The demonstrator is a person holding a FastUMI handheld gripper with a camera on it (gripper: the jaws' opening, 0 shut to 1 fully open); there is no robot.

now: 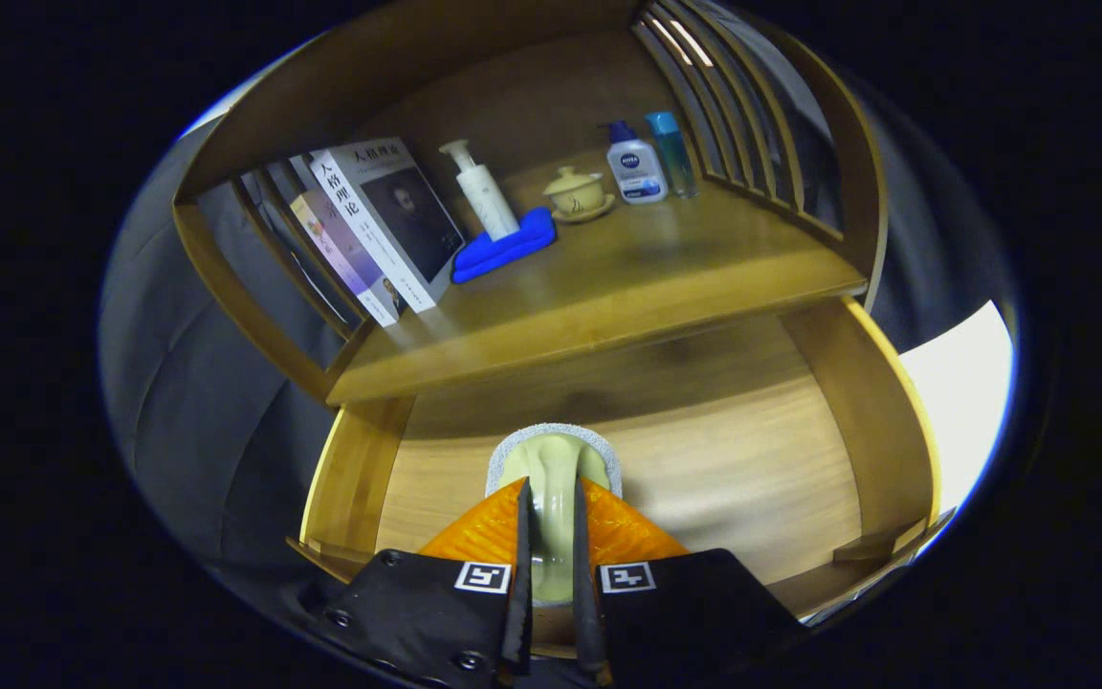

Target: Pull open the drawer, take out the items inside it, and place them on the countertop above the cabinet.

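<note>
The drawer [704,459] is open, and the gripper [551,517] squeezes a pale brush [551,469], not yet put up on the desk [608,277].

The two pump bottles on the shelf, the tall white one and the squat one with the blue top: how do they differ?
The tall white pump bottle is slim and plain, standing on a blue cloth beside the books. The squat pump bottle is wider, has a blue pump and label, and stands on bare wood by the lidded cup. Both are upright, beyond the claw, which grips a cream-handled brush.
</note>
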